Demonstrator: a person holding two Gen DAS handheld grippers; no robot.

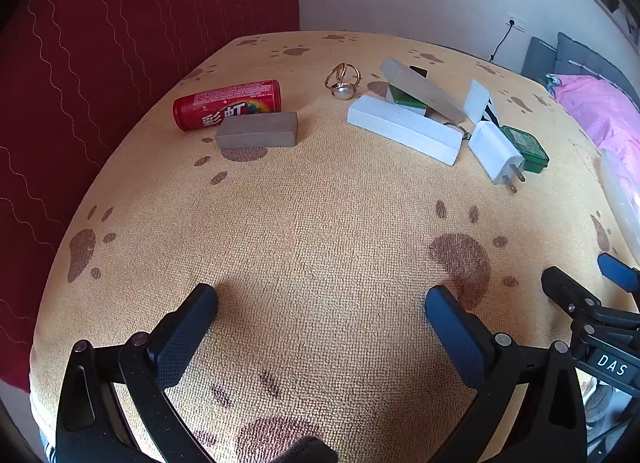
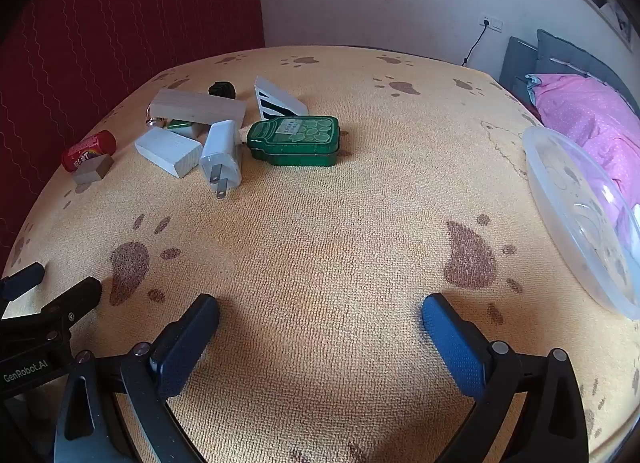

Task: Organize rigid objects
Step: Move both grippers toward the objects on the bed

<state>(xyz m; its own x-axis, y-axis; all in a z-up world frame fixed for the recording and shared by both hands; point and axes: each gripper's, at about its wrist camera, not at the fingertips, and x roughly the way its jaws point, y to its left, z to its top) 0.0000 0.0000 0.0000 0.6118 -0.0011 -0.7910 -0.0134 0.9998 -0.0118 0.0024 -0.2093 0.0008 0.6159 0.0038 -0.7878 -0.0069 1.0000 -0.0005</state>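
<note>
Only the right wrist view shows the clear plastic bowl [image 2: 580, 219] at the desk's right edge; only the left wrist view shows the gold ring with a pearl [image 1: 343, 81] near the far edge.

Both grippers hover over bare paw-print cloth [image 1: 320, 223] near the desk's front edge. The left gripper [image 1: 321, 301] has its fingers spread as wide as they go, with nothing between them; the right gripper [image 2: 320, 309] likewise.

All the objects lie well beyond the fingertips, toward the far edge. Toward the far left corner a red can [image 1: 227, 104] lies on its side, with a grey block [image 1: 257, 130] touching it in front. To the right is a cluster: a white block [image 1: 404, 128], a long wooden block [image 1: 422, 89] leaning across a green-topped piece [image 1: 406, 99], a white charger [image 2: 221, 151] with prongs pointing toward the front, a green tin [image 2: 294, 139] just beside it, and a striped white wedge [image 2: 276, 101] behind.

A small dark thing [image 2: 222, 89] behind the wooden block is too hidden to identify. In the right wrist view the ring is mostly covered.
</note>
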